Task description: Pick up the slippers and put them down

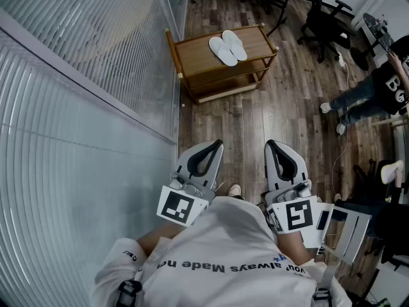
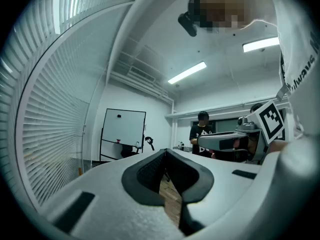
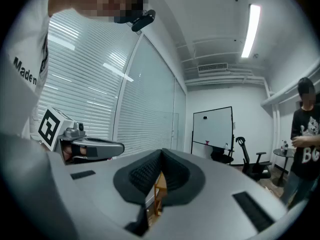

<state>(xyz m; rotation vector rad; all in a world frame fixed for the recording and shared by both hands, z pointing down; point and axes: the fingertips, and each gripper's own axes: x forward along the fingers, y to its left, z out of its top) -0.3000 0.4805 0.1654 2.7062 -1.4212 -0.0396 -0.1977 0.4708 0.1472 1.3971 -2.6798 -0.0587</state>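
Two white slippers [image 1: 228, 47] lie side by side on the top of a low wooden cart [image 1: 192, 53], far ahead in the head view. My left gripper [image 1: 217, 143] and right gripper [image 1: 269, 143] are held level close to my body, well short of the cart. Both have their jaws together with nothing between them. In the left gripper view the black pads [image 2: 150, 171] meet at the tips, and the right gripper [image 2: 230, 141] shows beside them. In the right gripper view the pads [image 3: 145, 176] also meet, with a sliver of the wooden cart [image 3: 160, 191] behind.
A ribbed glass partition [image 1: 83, 75] runs along the left, up to the cart. Office chairs [image 1: 323, 21] stand at the back right, and a person in a black shirt [image 1: 377, 88] stands at the right. A cable [image 1: 348, 107] trails over the wood floor. A whiteboard [image 3: 212, 129] stands at the far wall.
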